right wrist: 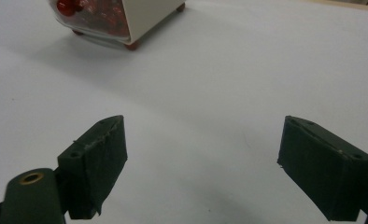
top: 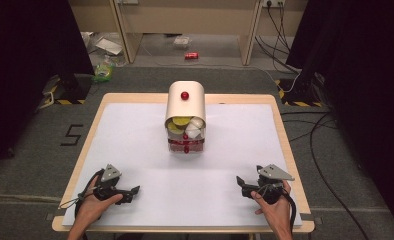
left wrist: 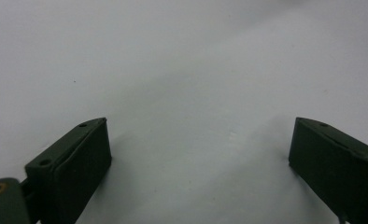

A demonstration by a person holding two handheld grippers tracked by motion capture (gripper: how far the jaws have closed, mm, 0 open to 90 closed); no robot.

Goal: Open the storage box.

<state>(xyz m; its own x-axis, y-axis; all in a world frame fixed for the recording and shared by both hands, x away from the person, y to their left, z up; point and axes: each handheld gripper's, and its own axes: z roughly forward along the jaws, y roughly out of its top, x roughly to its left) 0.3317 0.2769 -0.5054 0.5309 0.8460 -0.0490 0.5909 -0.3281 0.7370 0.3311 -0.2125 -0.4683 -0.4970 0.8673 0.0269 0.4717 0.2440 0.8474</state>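
The cream box (top: 185, 107) with a red knob (top: 185, 95) stands at the middle of the white counter (top: 135, 130), toward its far edge, its open front showing yellow and white pieces. The left claw (top: 135, 190) and right claw (top: 241, 181) rest near the front corners, well apart from the box, both spread wide with nothing between their jaws

The counter (top: 285, 150) has a light wooden rim and a white sheet (top: 135, 145) covering nearly its whole top. A cream box with a rounded top (top: 186, 107) stands on the sheet at the centre, toward the far edge. Its near face is clear, showing yellow and white pieces above red ones. It rests on small red feet (right wrist: 132, 45).
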